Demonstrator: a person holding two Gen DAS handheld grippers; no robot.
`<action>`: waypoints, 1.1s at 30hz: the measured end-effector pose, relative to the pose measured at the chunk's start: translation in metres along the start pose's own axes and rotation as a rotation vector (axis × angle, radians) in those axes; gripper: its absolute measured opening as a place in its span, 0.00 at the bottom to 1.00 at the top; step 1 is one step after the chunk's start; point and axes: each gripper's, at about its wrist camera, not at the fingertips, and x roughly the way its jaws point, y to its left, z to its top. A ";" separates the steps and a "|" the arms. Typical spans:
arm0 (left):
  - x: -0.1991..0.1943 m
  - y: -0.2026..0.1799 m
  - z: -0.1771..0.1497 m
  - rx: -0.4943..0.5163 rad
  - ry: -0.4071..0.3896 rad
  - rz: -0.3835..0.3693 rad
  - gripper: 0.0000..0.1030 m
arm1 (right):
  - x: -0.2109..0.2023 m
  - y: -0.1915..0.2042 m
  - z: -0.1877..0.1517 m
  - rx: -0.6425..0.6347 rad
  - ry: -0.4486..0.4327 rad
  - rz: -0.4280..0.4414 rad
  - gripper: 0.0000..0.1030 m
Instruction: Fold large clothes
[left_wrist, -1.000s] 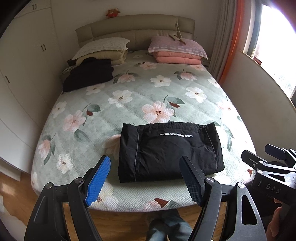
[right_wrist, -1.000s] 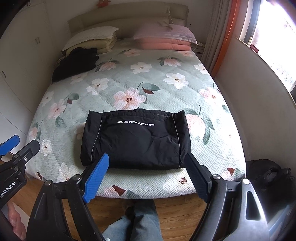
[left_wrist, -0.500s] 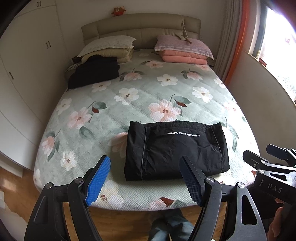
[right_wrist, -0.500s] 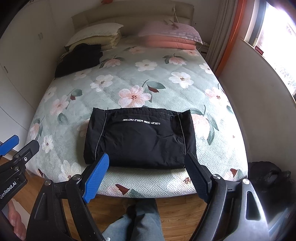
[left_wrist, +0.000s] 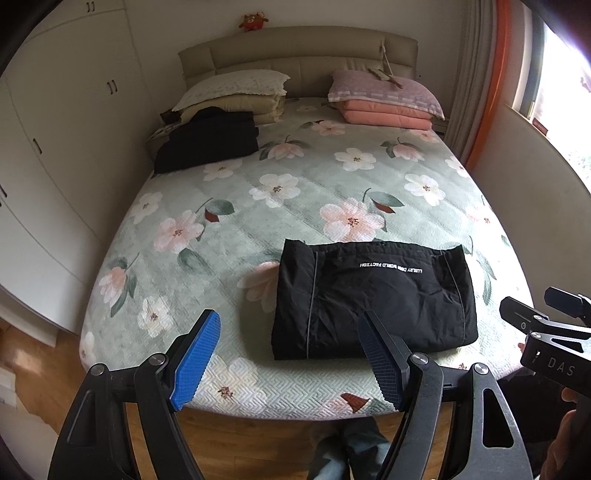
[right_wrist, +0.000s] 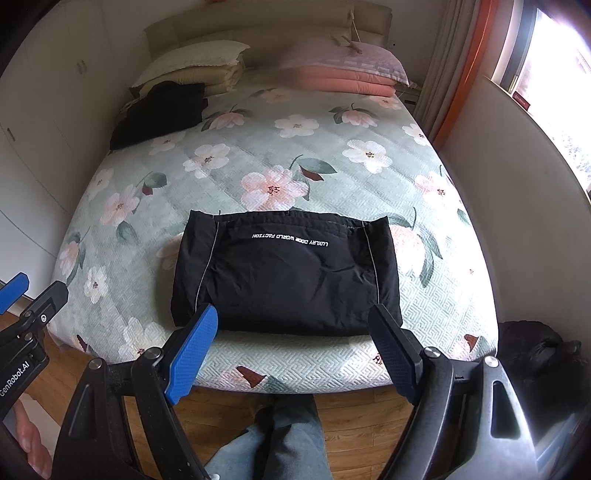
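Note:
A black garment (left_wrist: 373, 295) lies folded into a flat rectangle near the foot of the bed (left_wrist: 258, 206), white lettering on top; it also shows in the right wrist view (right_wrist: 288, 273). My left gripper (left_wrist: 290, 328) is open and empty, held above the bed's foot edge, left of the garment's middle. My right gripper (right_wrist: 295, 325) is open and empty, held just short of the garment's near edge. Neither touches the cloth. The right gripper's body (left_wrist: 546, 332) shows at the right edge of the left wrist view.
A second black garment (left_wrist: 208, 138) lies at the head of the bed by stacked pillows (left_wrist: 236, 92) and pink pillows (left_wrist: 384, 99). White wardrobes (left_wrist: 55, 147) stand left, a wall and window right. A dark bag (right_wrist: 535, 354) sits on the wood floor.
Both grippers have drawn back and risen slightly from the bed; the folded garment looks smaller and farther. Nothing on the bed has moved.

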 end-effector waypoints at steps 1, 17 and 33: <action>0.001 0.002 0.000 -0.002 0.001 0.002 0.76 | 0.001 0.002 0.000 -0.002 0.002 0.001 0.82; 0.007 0.017 -0.002 -0.019 0.027 0.025 0.76 | 0.010 0.012 0.002 -0.019 0.018 0.003 0.82; 0.002 -0.008 0.012 0.049 -0.067 0.087 0.76 | 0.009 -0.001 -0.005 0.045 0.018 -0.014 0.82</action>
